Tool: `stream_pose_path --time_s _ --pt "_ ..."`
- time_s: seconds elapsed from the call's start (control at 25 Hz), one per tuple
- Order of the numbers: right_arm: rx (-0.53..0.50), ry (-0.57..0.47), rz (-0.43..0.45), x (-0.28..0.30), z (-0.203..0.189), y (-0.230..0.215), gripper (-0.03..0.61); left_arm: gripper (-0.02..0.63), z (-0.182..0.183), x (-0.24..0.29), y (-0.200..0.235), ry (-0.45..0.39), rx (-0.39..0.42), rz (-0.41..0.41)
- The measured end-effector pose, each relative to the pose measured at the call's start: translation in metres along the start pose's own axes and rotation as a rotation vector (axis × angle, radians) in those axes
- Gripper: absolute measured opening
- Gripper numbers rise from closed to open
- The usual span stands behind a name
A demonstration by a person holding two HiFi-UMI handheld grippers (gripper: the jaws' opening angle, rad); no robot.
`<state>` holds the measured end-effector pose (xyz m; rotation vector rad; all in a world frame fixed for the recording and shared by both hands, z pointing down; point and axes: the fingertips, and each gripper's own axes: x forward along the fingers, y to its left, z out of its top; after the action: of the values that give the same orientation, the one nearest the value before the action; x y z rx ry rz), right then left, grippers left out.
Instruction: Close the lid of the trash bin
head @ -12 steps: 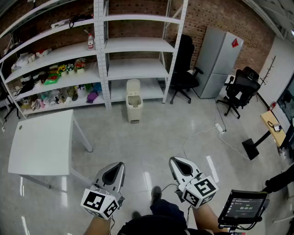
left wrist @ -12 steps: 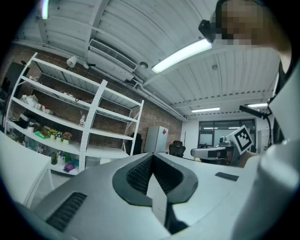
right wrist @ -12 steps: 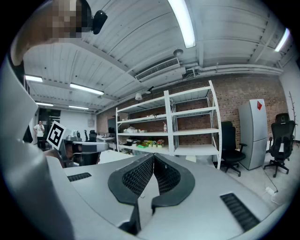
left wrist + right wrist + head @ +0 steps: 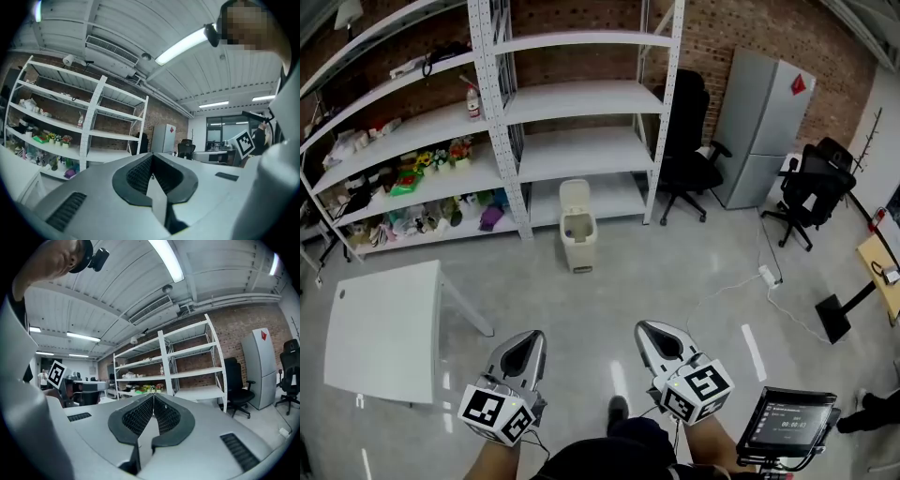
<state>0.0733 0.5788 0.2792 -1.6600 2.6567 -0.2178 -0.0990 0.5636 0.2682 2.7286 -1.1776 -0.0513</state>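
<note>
A beige trash bin [image 4: 578, 234] stands on the floor in front of the white shelving, its lid [image 4: 574, 196] raised upright at the back. Far from it, near the bottom of the head view, my left gripper [image 4: 528, 340] and right gripper [image 4: 649, 331] are held side by side, tips pointing toward the bin. Both are shut with nothing between the jaws. In the left gripper view the left gripper [image 4: 151, 156] points up at shelves and ceiling. The right gripper [image 4: 153, 398] points likewise in the right gripper view. The bin is hidden in both gripper views.
White shelving [image 4: 502, 112] with small items lines the brick wall. A white table [image 4: 380, 330] stands at left. Black office chairs [image 4: 686, 155], a grey fridge [image 4: 759, 127] and a floor cable [image 4: 741, 281] lie to the right. A tablet [image 4: 787, 424] sits at bottom right.
The view has shifted: the bin and shelving now sit slightly closer and more to the right. Both grippers remain shut and held low.
</note>
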Motion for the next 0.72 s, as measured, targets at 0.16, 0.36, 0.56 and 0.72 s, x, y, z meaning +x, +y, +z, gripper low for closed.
stream_pose_path --time_s 0.16,0.36,0.56,0.72 --pt "0.009 0.002 0.033 0.035 0.012 -0.055 0.008 -0.009 0.005 0.064 0.005 0.036 0.006 -0.013" --pt "0.052 -0.004 0.041 0.078 0.019 -0.114 0.008 -0.009 0.017 0.123 0.023 0.057 0.032 0.039" --pt "0.054 0.002 0.054 0.121 0.024 -0.146 0.007 -0.009 0.016 0.169 0.060 0.079 0.013 0.078" --pt "0.062 0.019 0.034 0.162 0.017 -0.166 0.008 -0.009 0.011 0.203 0.094 0.076 0.004 0.069"
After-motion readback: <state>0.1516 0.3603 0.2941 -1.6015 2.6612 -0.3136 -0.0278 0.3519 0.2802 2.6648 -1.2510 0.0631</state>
